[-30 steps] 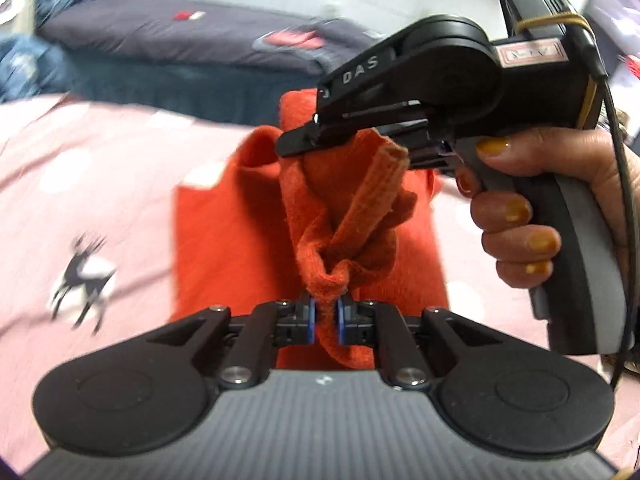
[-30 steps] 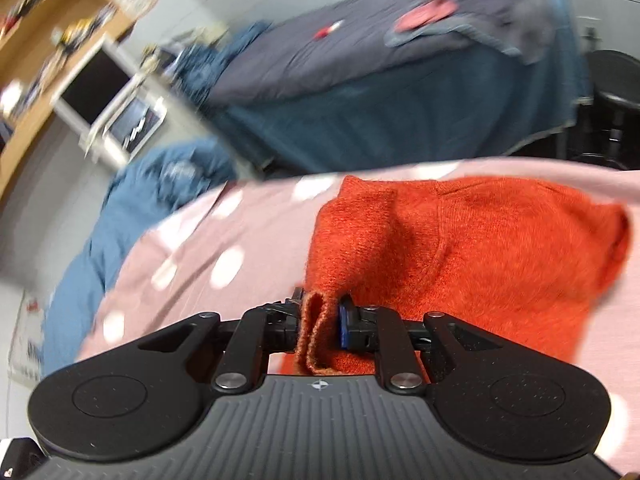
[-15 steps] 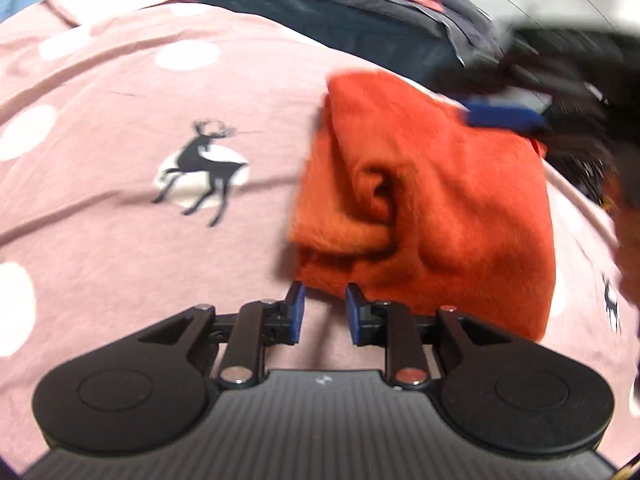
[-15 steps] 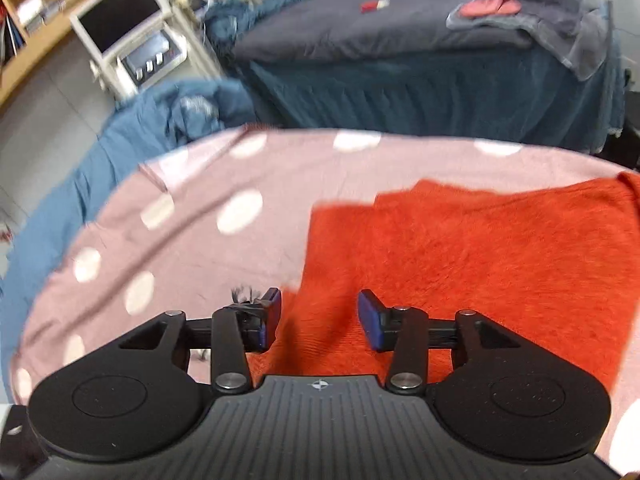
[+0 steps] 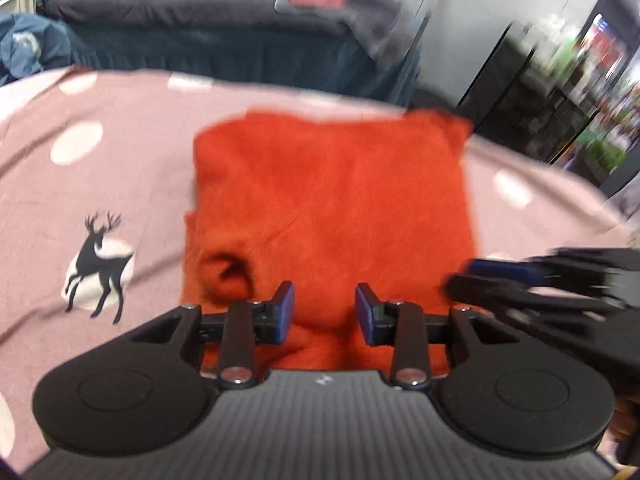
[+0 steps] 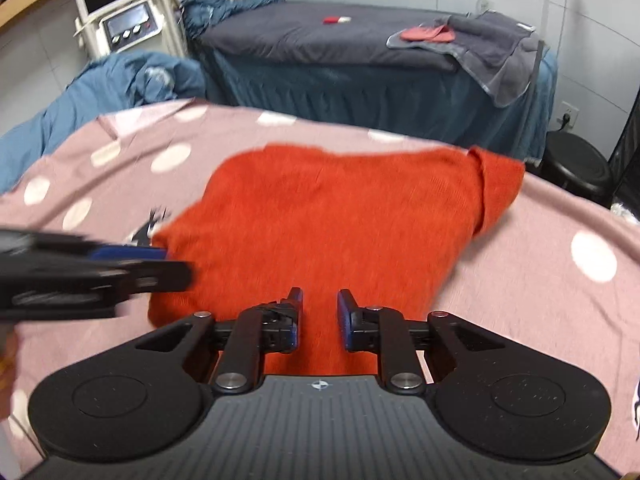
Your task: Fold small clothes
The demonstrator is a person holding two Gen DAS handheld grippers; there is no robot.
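Observation:
A small orange knitted garment (image 5: 332, 204) lies folded into a rough rectangle on the pink polka-dot sheet (image 5: 60, 184); it also shows in the right wrist view (image 6: 332, 220). A sleeve opening shows at its near left corner (image 5: 226, 276). My left gripper (image 5: 325, 312) is open and empty over the garment's near edge. My right gripper (image 6: 319, 316) is open and empty over the same near edge. Each gripper appears blurred in the other's view, the right one (image 5: 540, 280) at the right, the left one (image 6: 92, 272) at the left.
A black deer print (image 5: 100, 264) marks the sheet left of the garment. A grey-and-blue massage bed (image 6: 360, 52) stands behind. A blue bundle of fabric (image 6: 120, 80) and a white machine with a screen (image 6: 120, 12) are at the back left. A black stool (image 6: 576, 164) is at the right.
Both grippers let go of the orange garment, opened and pulled back. The garment, held bunched up in the air a second ago, now lies flat and folded on the sheet.

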